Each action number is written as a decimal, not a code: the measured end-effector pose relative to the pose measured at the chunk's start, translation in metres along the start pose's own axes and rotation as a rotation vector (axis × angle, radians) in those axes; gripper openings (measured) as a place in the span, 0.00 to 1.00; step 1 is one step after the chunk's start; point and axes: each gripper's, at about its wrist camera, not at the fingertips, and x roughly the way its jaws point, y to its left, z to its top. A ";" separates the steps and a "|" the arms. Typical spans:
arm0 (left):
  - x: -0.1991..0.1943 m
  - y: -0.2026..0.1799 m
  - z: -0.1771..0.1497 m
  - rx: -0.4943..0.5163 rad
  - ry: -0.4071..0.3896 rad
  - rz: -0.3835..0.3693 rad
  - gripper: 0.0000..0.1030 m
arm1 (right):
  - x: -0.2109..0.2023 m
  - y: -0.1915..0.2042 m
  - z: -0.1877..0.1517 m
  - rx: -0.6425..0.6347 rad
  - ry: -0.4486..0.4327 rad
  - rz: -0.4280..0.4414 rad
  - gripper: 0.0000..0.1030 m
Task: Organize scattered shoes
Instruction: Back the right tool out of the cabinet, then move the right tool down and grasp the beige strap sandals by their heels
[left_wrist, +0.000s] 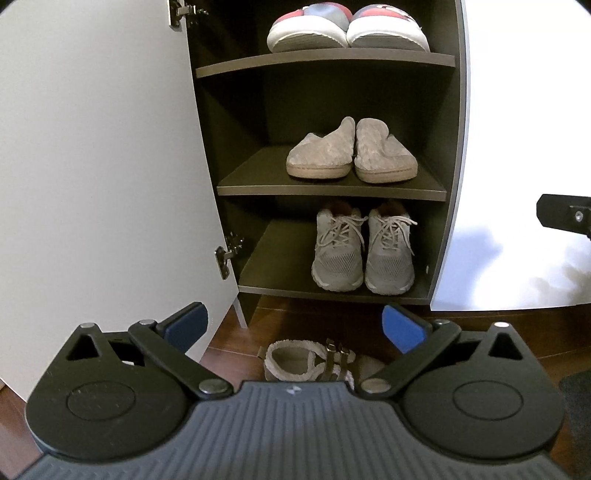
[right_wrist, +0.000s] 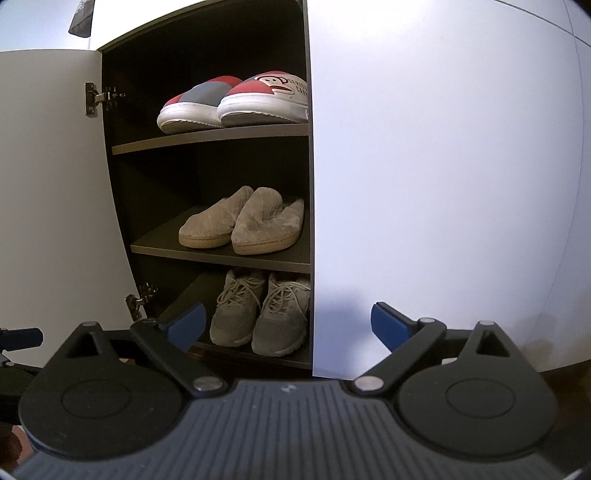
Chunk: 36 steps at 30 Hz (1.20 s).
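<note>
Spread wide and empty, my left fingers (left_wrist: 291, 325) hang above a fleece-lined shoe (left_wrist: 295, 360) on the wooden floor (left_wrist: 480, 332), just before the open cabinet (left_wrist: 236, 110). Inside, grey sneakers (left_wrist: 364, 251), knitted slippers (left_wrist: 352, 151) and red-grey slippers (left_wrist: 347, 29) sit paired on three shelves. That soft collar could fold and slip if I pinch it.

Through the right camera, my right fingers (right_wrist: 288, 326) are spread too, facing the shelves. Only part of the print on one red slipper (right_wrist: 266, 98) shows; I cannot read it.
</note>
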 end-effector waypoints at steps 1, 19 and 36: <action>0.001 0.000 0.000 0.001 0.002 0.000 0.99 | 0.001 0.000 0.000 -0.001 0.000 0.000 0.93; 0.083 0.051 -0.179 0.013 0.399 0.004 0.99 | 0.110 0.038 -0.102 -0.389 0.267 0.332 0.95; 0.122 0.055 -0.220 0.056 0.503 -0.023 0.99 | 0.326 0.217 -0.210 -1.145 0.541 0.722 0.35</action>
